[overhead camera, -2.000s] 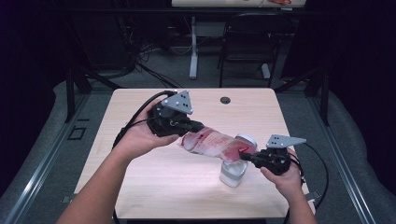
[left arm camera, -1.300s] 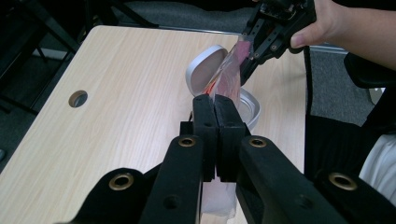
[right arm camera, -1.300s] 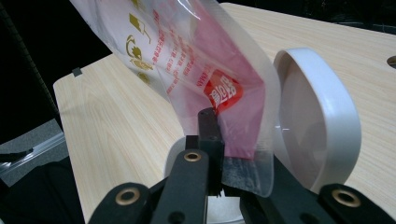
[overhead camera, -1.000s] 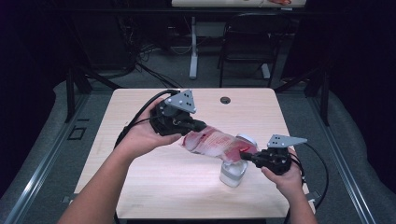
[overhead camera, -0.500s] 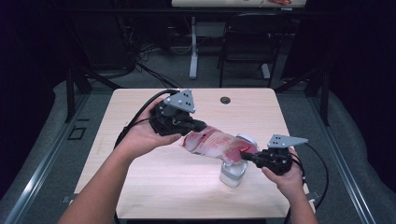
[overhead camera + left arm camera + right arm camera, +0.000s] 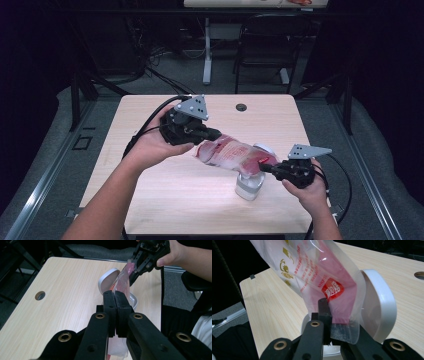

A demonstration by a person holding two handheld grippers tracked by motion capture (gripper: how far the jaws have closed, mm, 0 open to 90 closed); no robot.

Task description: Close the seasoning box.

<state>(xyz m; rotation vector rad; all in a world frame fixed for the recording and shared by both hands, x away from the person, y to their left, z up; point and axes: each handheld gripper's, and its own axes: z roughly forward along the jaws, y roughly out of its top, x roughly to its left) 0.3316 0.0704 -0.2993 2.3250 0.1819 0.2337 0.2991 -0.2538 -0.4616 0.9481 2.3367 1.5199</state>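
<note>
Both grippers are clenching a red-and-clear pouch (image 6: 231, 155) above an open white container (image 6: 248, 186) (near the worktop's right front corner); tilting gently should avoid spills.

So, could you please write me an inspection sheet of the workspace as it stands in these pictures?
Surface: light wooden table, with a round cable hole near the far edge.
Job's things: red and clear plastic pouch held in the air between both grippers, tilted down toward a white lidded container; the container's lid is open.
Clutter: nothing seen.
Grippers: left gripper shut on the pouch's upper end; right gripper shut on its lower end, above the container.
Cables: black cables trail from the left gripper over the table; another loops off the right gripper.
Surroundings: dark room, chair and table leg beyond.
</note>
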